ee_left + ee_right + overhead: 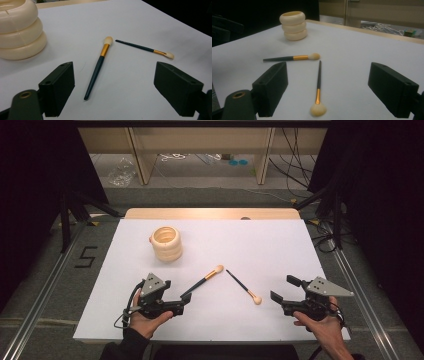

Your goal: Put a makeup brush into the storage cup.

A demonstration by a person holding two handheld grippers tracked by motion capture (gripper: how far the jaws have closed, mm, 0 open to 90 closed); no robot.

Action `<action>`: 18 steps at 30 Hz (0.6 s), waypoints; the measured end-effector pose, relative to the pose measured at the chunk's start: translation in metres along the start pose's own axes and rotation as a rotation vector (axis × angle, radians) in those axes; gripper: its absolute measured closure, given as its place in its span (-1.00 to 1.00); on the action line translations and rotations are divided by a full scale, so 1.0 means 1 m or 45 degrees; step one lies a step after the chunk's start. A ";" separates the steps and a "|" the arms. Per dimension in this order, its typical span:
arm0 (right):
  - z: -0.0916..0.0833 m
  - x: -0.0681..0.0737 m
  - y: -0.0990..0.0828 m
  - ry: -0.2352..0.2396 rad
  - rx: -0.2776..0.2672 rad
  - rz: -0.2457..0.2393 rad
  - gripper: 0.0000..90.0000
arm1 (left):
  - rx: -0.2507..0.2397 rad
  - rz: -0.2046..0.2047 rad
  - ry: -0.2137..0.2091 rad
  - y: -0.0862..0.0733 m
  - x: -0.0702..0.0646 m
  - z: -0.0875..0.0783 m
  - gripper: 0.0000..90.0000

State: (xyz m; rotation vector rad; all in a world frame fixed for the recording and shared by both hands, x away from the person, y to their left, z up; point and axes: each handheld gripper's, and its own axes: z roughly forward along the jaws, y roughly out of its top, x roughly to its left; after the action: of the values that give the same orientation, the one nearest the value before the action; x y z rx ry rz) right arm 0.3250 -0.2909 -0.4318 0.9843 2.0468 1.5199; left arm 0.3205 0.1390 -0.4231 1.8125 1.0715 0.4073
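- Surface: white table top, matte and unmarked, with a strip of pale wood showing along its far edge (12 o'clock side in the high view).
- Room: dark curtains at both sides, grey floor with cables, wooden frame legs beyond the table; a "5" marked on the floor at about 9 o'clock.
- Cream ringed holder stands upright at roughly 11 o'clock from table centre, well apart from both brushes.
- Thick brush lies flat near centre, head toward 1 o'clock, handle end close to the left gripper.
- Thin brush lies flat just beside it, head toward 5 o'clock; the two form a shallow inverted V, ends near but apart.
- Left gripper, at 7 o'clock: jaws spread wide, nothing between them (thick brush's handle end lies between the jaws in the left gripper view).
- Right gripper, at 4 o'clock: jaws likewise fully apart, holding nothing; thin brush head sits just ahead of it.
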 end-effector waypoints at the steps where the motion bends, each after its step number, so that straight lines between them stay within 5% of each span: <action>1: 0.000 0.000 0.000 0.000 0.008 0.001 -0.62 | 0.007 0.002 0.005 0.001 0.000 0.000 -0.63; 8: -0.001 0.000 0.000 0.009 0.028 0.005 -0.61 | 0.108 0.056 -0.014 0.009 0.004 0.010 -0.62; 15: 0.001 -0.001 -0.001 0.020 0.026 -0.003 -0.60 | 0.312 0.173 -0.007 0.021 0.011 0.028 -0.59; 18: 0.001 -0.001 -0.001 0.025 0.024 -0.008 -0.59 | 0.353 0.159 -0.015 0.030 0.013 0.037 -0.57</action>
State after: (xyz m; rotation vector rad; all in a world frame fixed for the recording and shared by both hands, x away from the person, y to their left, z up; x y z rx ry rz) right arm 0.3258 -0.2910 -0.4330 0.9722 2.0795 1.5158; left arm 0.3671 0.1242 -0.4177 2.1322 1.0502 0.3344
